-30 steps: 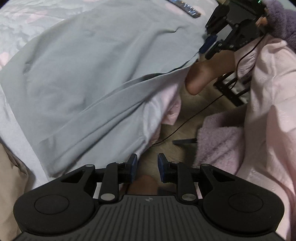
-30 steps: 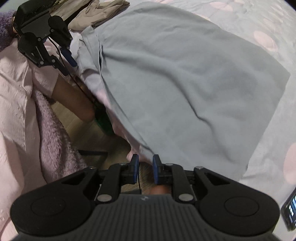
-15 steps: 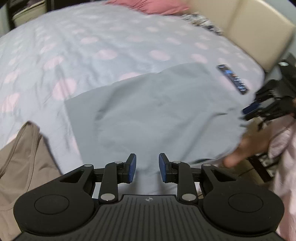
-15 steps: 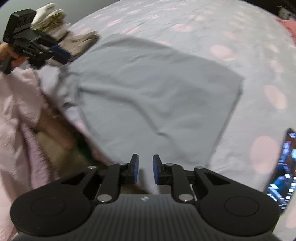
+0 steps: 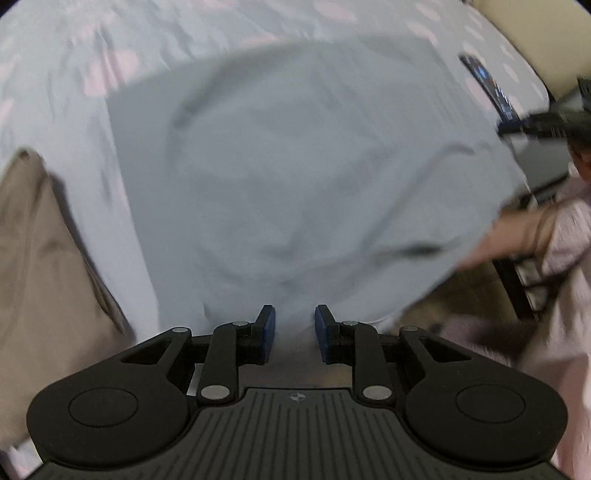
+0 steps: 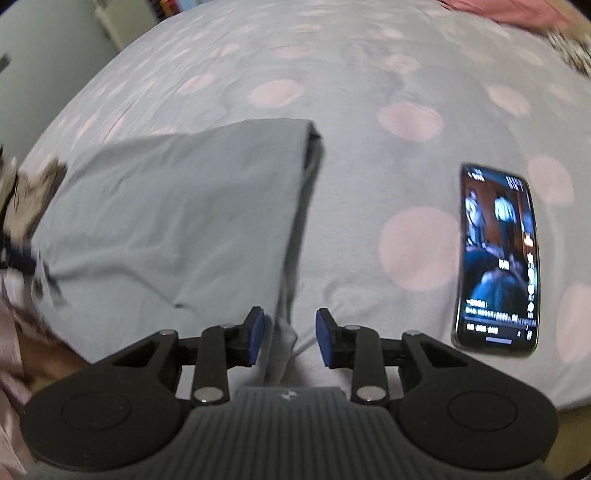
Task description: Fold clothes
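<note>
A grey garment (image 5: 295, 177) lies spread on the dotted bed sheet (image 5: 74, 74), blurred by motion. My left gripper (image 5: 294, 332) hovers at its near edge, open, with grey cloth showing in the gap; I cannot tell if it touches the pads. In the right wrist view the garment (image 6: 177, 221) shows a doubled right edge. Its near corner hangs between the fingers of my right gripper (image 6: 290, 334), which stands open. The right gripper (image 5: 535, 123) also appears as a dark blur at the garment's far right.
A lit phone (image 6: 496, 258) lies on the pink-dotted sheet (image 6: 406, 118) right of the garment. Beige clothing (image 5: 44, 258) sits at the left. A person's forearm (image 5: 506, 238) and pink sleeve (image 5: 569, 229) reach in. A beige headboard (image 5: 532, 33) stands behind.
Both grippers swung up from the bed's edge to over the bed. The right gripper's fingers spread wider. The garment now lies flatter on the sheet.
</note>
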{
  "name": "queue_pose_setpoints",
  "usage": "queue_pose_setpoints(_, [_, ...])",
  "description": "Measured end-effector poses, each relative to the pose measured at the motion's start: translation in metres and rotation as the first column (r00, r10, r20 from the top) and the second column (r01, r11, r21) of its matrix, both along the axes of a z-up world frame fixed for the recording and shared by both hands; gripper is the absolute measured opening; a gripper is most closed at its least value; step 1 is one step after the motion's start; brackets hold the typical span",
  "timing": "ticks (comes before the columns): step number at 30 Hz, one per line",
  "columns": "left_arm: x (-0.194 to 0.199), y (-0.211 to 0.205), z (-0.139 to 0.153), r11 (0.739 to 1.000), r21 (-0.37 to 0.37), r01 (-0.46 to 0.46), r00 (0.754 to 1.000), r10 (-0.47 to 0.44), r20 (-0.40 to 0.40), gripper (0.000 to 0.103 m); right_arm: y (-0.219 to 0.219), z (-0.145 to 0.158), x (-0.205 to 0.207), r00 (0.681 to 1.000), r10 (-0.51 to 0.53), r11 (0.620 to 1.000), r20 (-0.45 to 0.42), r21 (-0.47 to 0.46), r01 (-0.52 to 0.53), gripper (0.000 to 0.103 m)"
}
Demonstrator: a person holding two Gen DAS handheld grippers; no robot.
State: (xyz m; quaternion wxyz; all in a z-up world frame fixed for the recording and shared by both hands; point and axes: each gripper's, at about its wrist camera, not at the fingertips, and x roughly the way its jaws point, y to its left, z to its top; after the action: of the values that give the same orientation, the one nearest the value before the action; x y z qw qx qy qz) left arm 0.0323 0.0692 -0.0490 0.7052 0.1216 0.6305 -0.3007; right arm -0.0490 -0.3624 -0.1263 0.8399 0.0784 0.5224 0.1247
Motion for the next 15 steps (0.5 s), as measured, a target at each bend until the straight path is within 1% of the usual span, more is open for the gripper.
queue_pose_setpoints(2, [-0.008,0.000,-0.003,0.999,0.017,0.029,0.999,-0.028,-0.033,0.021,-0.003,-0.003,0.002,0.999,-0.033,0.999,-0.011,0.040,0.034,0.042])
queue_pose_setpoints(4, [-0.016,0.001,-0.002,0.999,0.012,0.050,0.997,-0.050,-0.059,0.021,-0.007,-0.006,0.004,0.998,-0.066,0.995,-0.024,0.080,0.067,0.044])
queue_pose_setpoints(6, [-0.022,0.003,-0.001,0.997,-0.020,0.077,0.991,-0.079,-0.106,0.021,-0.008,-0.010,0.005,0.996,-0.079,0.992,-0.042,0.099,0.083,0.045])
queue_pose_setpoints(8, [-0.029,0.002,0.007,0.992,-0.045,0.114,0.990,-0.117,-0.079,0.021,-0.007,-0.013,0.006,0.996,-0.079,0.992,-0.051,0.099,0.084,0.045])
queue_pose_setpoints(10, [-0.034,0.004,0.023,0.987,-0.099,0.123,0.992,-0.124,0.004,0.021,-0.003,-0.015,0.008,0.996,-0.072,0.993,-0.053,0.091,0.077,0.046])
queue_pose_setpoints(12, [-0.032,0.008,0.039,0.983,-0.158,0.090,0.993,-0.076,0.093,0.021,0.000,-0.016,0.010,0.997,-0.063,0.994,-0.052,0.085,0.067,0.047])
queue_pose_setpoints(14, [-0.027,0.012,0.050,0.983,-0.181,0.042,0.983,-0.009,0.182,0.021,0.003,-0.018,0.013,0.997,-0.050,0.996,-0.050,0.072,0.054,0.047])
queue_pose_setpoints(15, [-0.023,0.014,0.052,0.984,-0.180,0.013,0.978,0.025,0.208,0.021,0.005,-0.018,0.014,0.998,-0.044,0.997,-0.048,0.066,0.047,0.047])
